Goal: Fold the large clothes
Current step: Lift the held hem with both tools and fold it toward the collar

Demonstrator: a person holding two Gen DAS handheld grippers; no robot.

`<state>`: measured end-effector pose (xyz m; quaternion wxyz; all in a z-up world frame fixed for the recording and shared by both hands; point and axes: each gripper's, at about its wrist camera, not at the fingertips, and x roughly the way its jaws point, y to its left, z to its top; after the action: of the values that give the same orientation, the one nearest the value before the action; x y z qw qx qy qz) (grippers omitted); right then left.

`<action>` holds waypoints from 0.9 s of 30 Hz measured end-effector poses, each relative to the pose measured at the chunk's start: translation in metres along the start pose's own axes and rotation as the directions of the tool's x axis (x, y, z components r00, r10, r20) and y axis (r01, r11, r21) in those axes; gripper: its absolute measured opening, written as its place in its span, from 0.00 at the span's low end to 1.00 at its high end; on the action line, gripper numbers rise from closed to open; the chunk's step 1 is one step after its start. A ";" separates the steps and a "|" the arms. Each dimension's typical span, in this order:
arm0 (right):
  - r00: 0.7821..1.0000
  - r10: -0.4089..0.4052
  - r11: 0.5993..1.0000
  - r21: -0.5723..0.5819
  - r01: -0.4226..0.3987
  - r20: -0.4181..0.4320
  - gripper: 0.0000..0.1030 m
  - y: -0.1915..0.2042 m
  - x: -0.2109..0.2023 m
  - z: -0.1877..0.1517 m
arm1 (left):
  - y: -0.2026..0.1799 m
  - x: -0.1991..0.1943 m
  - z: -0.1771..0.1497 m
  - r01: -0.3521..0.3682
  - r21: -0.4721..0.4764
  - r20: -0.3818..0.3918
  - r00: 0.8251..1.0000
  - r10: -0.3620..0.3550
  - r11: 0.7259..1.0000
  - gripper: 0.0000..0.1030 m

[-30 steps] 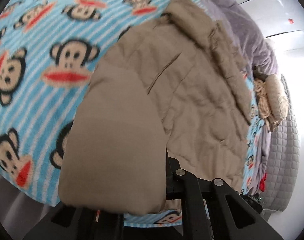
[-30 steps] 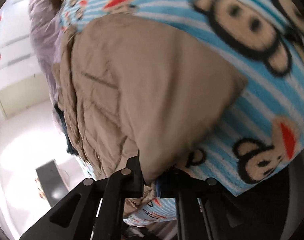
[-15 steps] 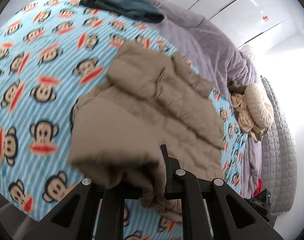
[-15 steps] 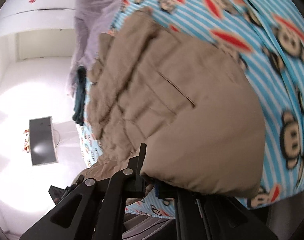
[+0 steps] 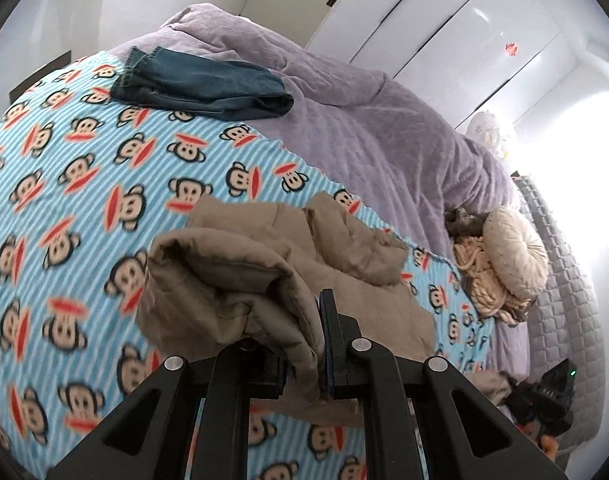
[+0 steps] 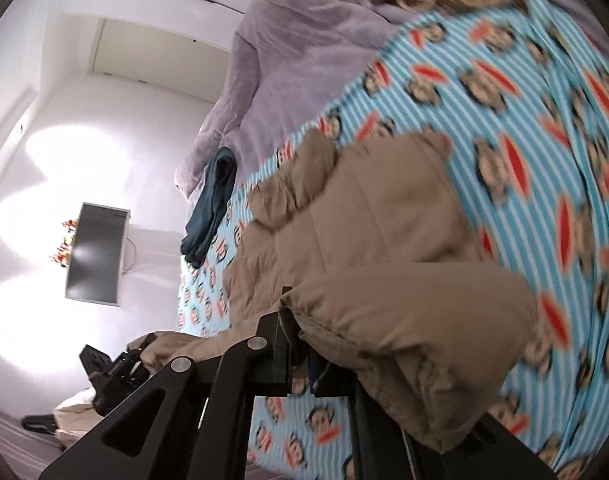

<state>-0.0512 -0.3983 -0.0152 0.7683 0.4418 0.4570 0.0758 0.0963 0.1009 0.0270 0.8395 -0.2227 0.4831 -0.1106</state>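
A tan padded jacket (image 5: pixel 240 276) lies bunched on a blue striped monkey-print blanket (image 5: pixel 64 184). My left gripper (image 5: pixel 304 344) is shut on a fold of the jacket's edge and holds it lifted above the bed. In the right wrist view the jacket (image 6: pixel 364 232) spreads across the blanket (image 6: pixel 544 120). My right gripper (image 6: pixel 304 344) is shut on another part of the jacket's hem, which drapes over its right finger. The left gripper (image 6: pixel 112 368) shows at the lower left of the right wrist view.
Folded blue jeans (image 5: pixel 200 84) lie at the far edge of the blanket. A purple quilt (image 5: pixel 364 120) covers the rest of the bed. A round cream cushion (image 5: pixel 512 256) and yarn-like bundle sit at right. A screen (image 6: pixel 96 252) hangs on the white wall.
Both grippers have lifted and pulled back with the jacket edge. The jacket now bunches up smaller and farther off, and more of the bed and room show.
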 end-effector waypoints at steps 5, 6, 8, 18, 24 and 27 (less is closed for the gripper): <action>0.999 -0.054 0.999 -0.006 0.054 0.008 0.05 0.017 0.034 0.048 | 0.002 0.045 0.044 -0.044 0.018 -0.049 0.998 0.045 0.999 0.14; 0.998 -0.063 0.998 0.000 0.063 0.002 0.05 0.018 0.042 0.057 | 0.003 0.059 0.055 -0.052 0.032 -0.071 0.996 0.054 0.998 0.14; 0.996 -0.089 0.996 0.006 0.089 -0.005 0.05 0.018 0.057 0.072 | 0.004 0.079 0.066 -0.072 0.060 -0.086 0.993 0.077 0.996 0.14; 0.978 -0.203 0.978 0.043 0.206 -0.050 0.05 -0.013 0.152 0.126 | 0.027 0.201 0.087 -0.164 0.114 -0.162 0.970 0.182 0.980 0.15; 0.971 -0.231 0.965 0.112 0.237 -0.063 0.10 -0.041 0.186 0.127 | 0.025 0.216 0.084 -0.197 0.166 -0.159 0.962 0.224 0.966 0.17; 0.972 -0.228 0.968 0.094 0.233 -0.056 0.13 -0.038 0.179 0.124 | 0.019 0.195 0.083 -0.217 0.224 -0.110 0.963 0.246 0.950 0.63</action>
<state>0.1359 -0.4033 -0.1333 0.7383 0.4218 0.5256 -0.0269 0.2660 0.0611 -0.0946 0.8305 -0.0665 0.5477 -0.0765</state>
